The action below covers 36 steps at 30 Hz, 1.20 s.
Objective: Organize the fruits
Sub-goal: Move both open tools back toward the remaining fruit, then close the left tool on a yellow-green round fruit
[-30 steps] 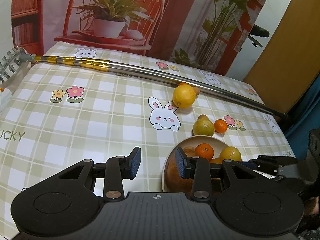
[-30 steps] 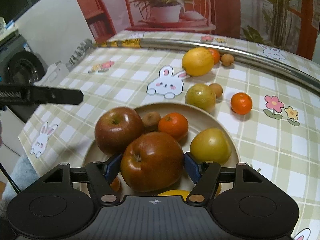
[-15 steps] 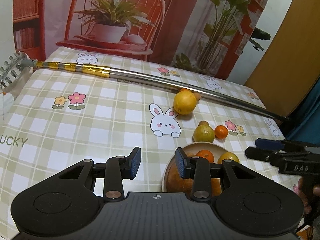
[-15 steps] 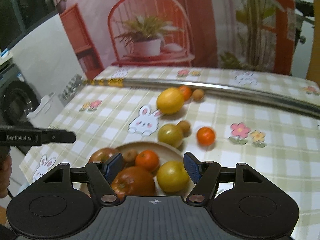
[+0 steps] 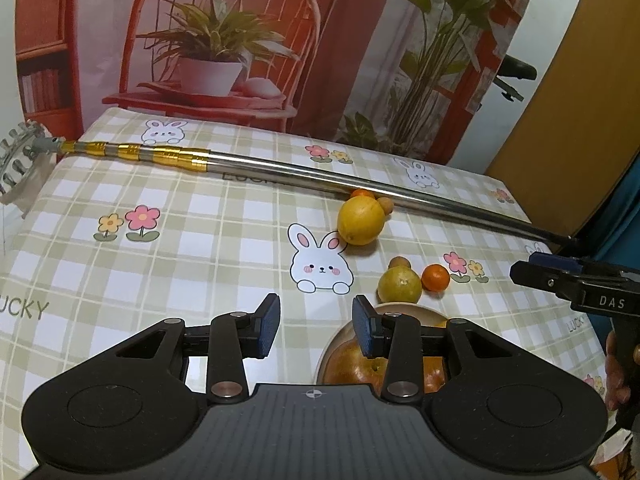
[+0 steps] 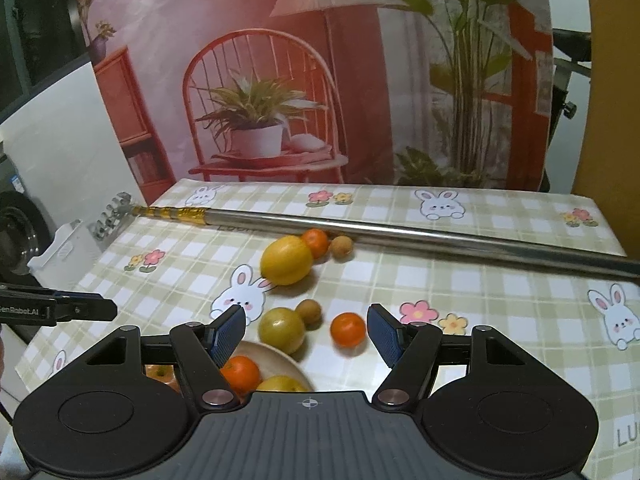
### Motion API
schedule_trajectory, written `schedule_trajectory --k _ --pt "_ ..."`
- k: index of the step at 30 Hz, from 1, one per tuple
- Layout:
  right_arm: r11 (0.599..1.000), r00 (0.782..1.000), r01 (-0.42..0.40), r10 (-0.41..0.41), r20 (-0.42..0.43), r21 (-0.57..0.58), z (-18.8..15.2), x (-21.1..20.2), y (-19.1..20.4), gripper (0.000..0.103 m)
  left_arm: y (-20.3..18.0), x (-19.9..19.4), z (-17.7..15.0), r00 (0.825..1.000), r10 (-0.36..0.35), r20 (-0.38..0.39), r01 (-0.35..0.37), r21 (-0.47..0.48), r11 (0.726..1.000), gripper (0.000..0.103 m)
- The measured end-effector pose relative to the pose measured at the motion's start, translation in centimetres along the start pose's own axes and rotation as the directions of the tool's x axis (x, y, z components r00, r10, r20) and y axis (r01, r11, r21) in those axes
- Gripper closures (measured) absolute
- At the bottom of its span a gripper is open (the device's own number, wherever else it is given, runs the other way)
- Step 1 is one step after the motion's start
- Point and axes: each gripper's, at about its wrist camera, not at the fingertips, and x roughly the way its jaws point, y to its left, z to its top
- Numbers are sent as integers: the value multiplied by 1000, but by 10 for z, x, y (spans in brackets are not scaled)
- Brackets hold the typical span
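Right now both my tongs are empty: the right tongs (image 6: 306, 330), jaws parted, hang over the lower middle of the frame so the loose mandarin (image 6: 348, 329) and yellow-green fruit (image 6: 281, 330) sit framed between them. My left tongs (image 5: 316, 326) wait apart, gripping nothing, beside the plate (image 5: 412, 309) at lower right, which already collects apples. A lemon (image 6: 286, 259) lies farther up the tabletop (image 6: 500, 300) against the metal pole (image 6: 440, 236).

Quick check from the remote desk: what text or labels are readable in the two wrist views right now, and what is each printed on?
"DAS": on the right gripper, seen from the left wrist.
"GenRobot.AI": on the left gripper, small, first letter unclear.
"LUCKY": on the tablecloth, cut to "UCKY" at the left edge, again by the pole, half hidden.
"LU": tablecloth corner, right wrist view, cut off.
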Motion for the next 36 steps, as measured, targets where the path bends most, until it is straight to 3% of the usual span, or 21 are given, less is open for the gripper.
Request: schedule_trajectory --k 6,14,19,27,36 --pt "1000 1000 14 -14 5 -5 6 7 -11 39 -11 12 10 1000 -15 -25 16 21 1000 62" --pt "999 999 46 -46 19 11 16 17 -31 39 -39 61 26 987 -93 -132 98 32 995 61" --pt "998 998 61 -62 19 28 14 22 -42 39 -55 103 30 970 -140 -197 143 3 990 52" --pt "995 997 78 -79 10 65 6 22 -63 39 -68 150 34 959 -99 -266 108 18 994 51" --pt "992 997 81 -81 -4 94 1 28 -75 39 -68 172 31 940 -132 -314 131 -22 991 53"
